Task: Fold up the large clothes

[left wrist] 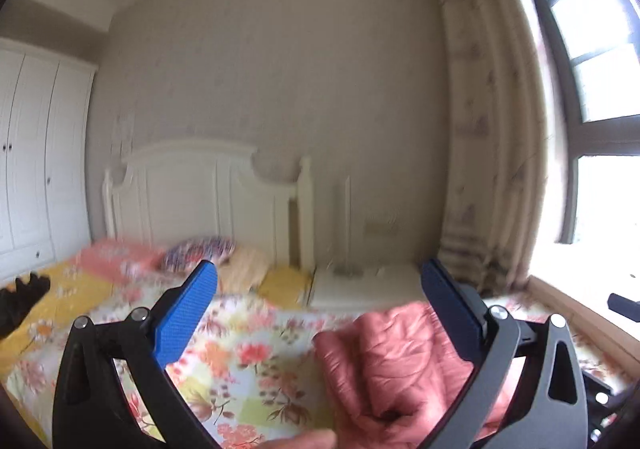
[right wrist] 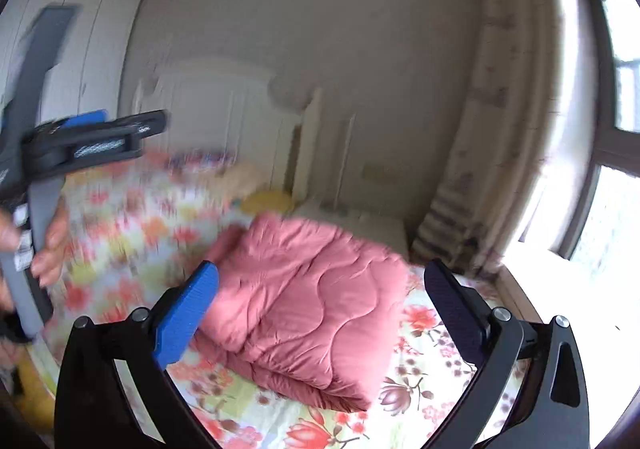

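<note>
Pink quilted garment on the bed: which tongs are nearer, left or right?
Right, as far as these views show. The right tongs hang open just above the folded pink quilted garment. The left tongs are open too, raised off to its left side, above the floral bedspread.

The left gripper [left wrist: 320,313] points level, its 2 blue-padded fingers [left wrist: 186,313] spread wide with nothing between them. The right gripper [right wrist: 320,313] tilts slightly downward, jaws equally wide and gripping nothing. To its left, a hand [right wrist: 48,245] grasps the left gripper's grey handle.
</note>
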Available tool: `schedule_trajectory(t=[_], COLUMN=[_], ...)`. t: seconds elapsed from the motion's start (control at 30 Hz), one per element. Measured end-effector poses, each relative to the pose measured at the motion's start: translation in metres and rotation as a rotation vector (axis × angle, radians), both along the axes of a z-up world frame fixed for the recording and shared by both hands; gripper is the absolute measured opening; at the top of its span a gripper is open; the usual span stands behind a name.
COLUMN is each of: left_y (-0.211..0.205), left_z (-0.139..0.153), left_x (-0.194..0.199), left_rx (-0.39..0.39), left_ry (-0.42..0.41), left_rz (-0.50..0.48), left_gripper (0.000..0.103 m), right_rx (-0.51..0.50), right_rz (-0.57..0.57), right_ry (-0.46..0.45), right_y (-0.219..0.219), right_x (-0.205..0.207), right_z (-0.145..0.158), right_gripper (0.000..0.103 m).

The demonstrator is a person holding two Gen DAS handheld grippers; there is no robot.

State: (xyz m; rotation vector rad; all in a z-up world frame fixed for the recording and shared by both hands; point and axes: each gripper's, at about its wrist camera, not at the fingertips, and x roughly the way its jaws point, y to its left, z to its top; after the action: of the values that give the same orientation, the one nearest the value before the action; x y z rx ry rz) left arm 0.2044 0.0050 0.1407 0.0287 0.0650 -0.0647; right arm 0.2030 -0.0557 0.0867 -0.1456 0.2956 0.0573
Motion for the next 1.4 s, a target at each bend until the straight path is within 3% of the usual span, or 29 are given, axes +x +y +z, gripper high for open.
schedule_trajectory(t=[0.1,0.23,0.33,0.53,1.4], left_y=[-0.007,-0.020,-0.033,-0.041,-0.043], left_z=[-0.004,-0.028,-0.054,-0.084,-0.096], left_x=[-0.035,-0.041,-0.039,-0.034,-0.033], left_rx=[-0.011,-0.038,0.009,0.044,0.033], left_ry=[-0.031,0.081,0.143,0.203,0.245], left_rz=[-0.007,0.013,0.013,0.006,0.005], left_gripper=[0.101,0.101,0.101,0.101,0.101], right_rx=[0.060,0.095,0.117,0.118,0.074], right_rz=[-0.010,-0.071,-0.104,-0.140,-0.124], right_ry=[-0.014,0.027,0.071,0.127,0.159], right_y=[-0.028,-0.056,-0.070,-0.080,-0.065], right_x=[0.000,-0.015,-0.012,-0.006,0.000], right_z=[0.006,0.002,-0.010,-0.031,-0.042], right_gripper=[0.099,0.099,0.099,0.099,0.099])
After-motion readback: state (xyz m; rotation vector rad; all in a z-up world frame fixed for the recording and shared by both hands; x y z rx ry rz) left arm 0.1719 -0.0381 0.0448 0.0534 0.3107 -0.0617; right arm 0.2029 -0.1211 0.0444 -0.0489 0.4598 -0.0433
